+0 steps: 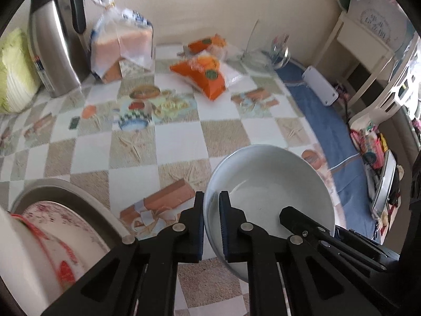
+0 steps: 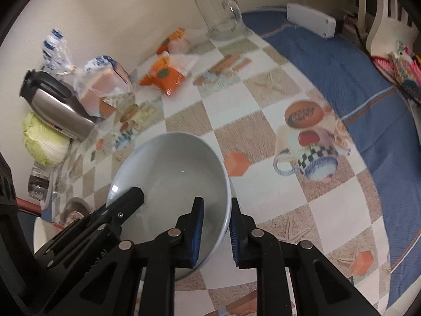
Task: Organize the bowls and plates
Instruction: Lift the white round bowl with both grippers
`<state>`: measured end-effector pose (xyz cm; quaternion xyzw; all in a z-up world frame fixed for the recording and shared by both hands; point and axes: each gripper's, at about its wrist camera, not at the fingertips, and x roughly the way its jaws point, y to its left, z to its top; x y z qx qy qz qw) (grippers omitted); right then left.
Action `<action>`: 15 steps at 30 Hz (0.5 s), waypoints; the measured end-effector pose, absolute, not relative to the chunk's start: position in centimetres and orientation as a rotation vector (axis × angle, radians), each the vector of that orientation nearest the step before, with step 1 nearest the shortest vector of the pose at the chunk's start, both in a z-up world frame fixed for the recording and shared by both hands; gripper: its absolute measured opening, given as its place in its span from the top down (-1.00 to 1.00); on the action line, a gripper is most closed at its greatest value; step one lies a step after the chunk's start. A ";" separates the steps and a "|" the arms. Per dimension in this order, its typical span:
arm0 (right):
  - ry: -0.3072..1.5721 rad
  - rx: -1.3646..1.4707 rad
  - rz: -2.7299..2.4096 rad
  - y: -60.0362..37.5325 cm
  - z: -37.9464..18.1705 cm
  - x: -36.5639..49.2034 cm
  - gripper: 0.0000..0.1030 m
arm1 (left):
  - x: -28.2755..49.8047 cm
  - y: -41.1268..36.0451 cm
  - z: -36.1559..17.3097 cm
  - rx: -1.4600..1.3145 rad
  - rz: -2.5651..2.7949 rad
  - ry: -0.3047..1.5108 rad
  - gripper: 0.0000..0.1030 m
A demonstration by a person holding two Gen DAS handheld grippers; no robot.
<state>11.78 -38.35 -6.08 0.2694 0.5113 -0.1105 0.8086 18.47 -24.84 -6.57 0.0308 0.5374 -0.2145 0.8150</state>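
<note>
Both claws pinch one white bowl [image 1: 268, 181] by opposite rims: left claw [image 1: 211, 226] and right claw [image 2: 216, 233], above the surface [image 1: 163, 142].

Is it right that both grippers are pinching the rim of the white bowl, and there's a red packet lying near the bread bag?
Almost. Both the left gripper and the right gripper do pinch the rim of the white bowl, but the packet near the bread bag is orange, not red. The left wrist view shows it plainly, and the right wrist view agrees.
</note>
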 end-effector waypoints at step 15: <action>0.922 0.515 -0.110 -33.5 1.5 10.7 0.61 | 16.4 -18.4 0.9 -0.055 -0.431 0.992 0.79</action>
